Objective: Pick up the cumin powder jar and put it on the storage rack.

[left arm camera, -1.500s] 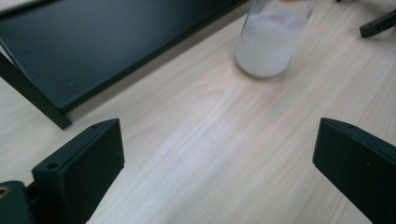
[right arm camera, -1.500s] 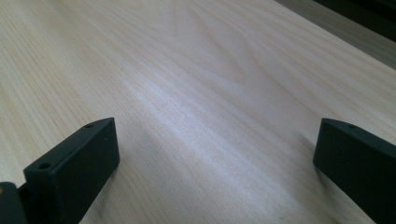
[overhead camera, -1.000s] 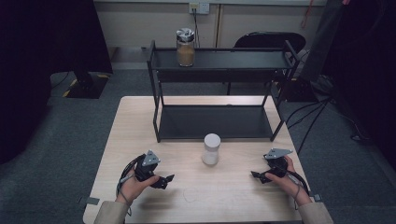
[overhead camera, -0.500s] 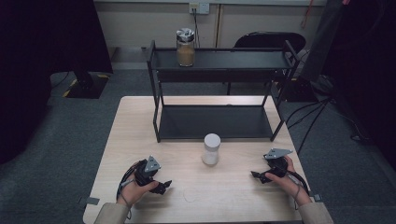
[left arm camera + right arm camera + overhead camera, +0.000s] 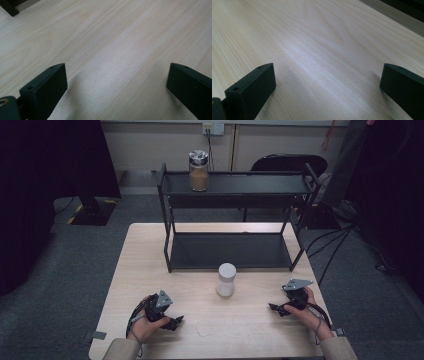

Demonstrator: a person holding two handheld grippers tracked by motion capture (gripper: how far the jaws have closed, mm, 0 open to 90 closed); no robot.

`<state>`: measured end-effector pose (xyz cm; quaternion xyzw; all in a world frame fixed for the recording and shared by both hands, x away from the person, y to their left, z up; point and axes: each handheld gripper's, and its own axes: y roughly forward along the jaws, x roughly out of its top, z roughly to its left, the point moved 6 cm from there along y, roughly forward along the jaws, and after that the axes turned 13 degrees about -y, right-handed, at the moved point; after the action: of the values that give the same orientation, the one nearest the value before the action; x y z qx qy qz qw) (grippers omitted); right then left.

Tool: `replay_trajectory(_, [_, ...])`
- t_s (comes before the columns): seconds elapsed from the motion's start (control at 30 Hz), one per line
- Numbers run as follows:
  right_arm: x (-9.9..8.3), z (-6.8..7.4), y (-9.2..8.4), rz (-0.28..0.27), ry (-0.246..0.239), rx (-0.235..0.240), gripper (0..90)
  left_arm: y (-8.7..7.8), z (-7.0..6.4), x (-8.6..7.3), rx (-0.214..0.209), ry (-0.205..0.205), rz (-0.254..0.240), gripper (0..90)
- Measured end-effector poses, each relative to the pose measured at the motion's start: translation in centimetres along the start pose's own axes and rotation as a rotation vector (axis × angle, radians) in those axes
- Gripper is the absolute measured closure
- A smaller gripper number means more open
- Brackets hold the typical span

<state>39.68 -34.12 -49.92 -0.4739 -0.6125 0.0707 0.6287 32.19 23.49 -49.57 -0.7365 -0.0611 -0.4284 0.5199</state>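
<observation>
A white cylindrical canister (image 5: 226,279) stands upright on the pale wooden table (image 5: 135,270), just in front of a black two-tier metal shelf (image 5: 235,215) whose top carries a glass jar of brown powder (image 5: 198,171). The left gripper (image 5: 170,321) and right gripper (image 5: 276,308) rest low near the table's front edge, well apart from the canister, fingers (image 5: 45,87) spread apart over bare wood. Nothing is grasped; likely next comes a reach toward the canister.
</observation>
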Motion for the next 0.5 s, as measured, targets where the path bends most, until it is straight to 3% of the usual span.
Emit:
replay_trajectory(0.17, [0.00,0.00,0.00,0.000,0.000,0.000,0.0,0.13,0.01,-0.09,-0.004,0.004,-0.008,2.3])
replay_trajectory(0.5, [0.00,0.00,0.00,0.000,0.000,0.000,0.0,0.34,0.34,-0.56,-0.026,-0.035,-0.022,0.5])
